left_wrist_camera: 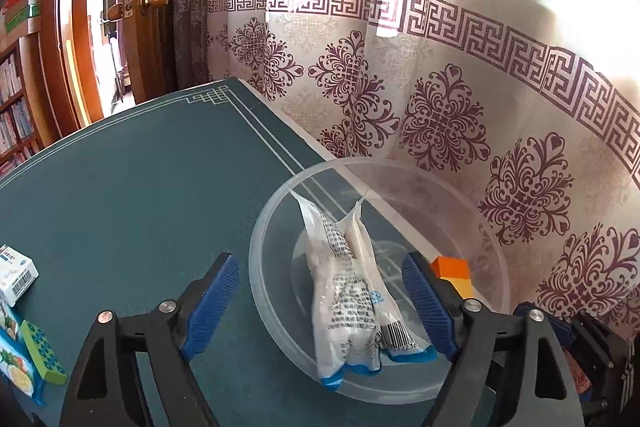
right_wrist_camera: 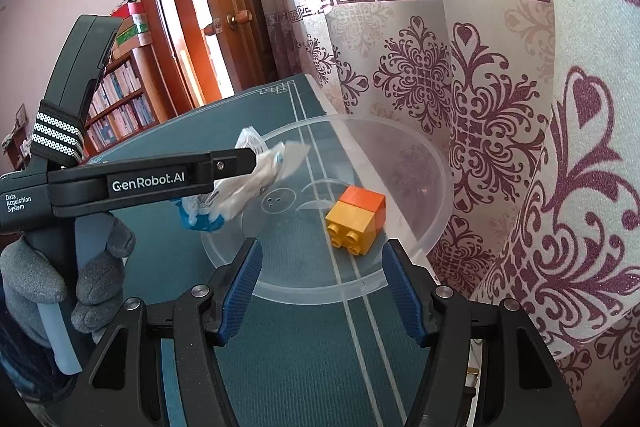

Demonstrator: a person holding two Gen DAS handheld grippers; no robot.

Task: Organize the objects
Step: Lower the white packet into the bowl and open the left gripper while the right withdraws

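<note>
Clear, round plastic bowl [left_wrist_camera: 280, 211] on the dark green woven desk [left_wrist_camera: 140, 187], close to the patterned curtain [left_wrist_camera: 440, 119]. Inside the bowl: crinkled white snack packet [left_wrist_camera: 352, 291] with blue ends, plus a studded orange-and-yellow block [right_wrist_camera: 356, 217]. Left hand-held gripper [left_wrist_camera: 320, 303] spread wide around the packet, ribbed blue pads [left_wrist_camera: 210, 307] apart from it. Right hand-held gripper [right_wrist_camera: 320, 287] spread too, hovering at the bowl's near rim, holding nothing. Small cardboard boxes [left_wrist_camera: 16, 279] well left of the bowl.
</note>
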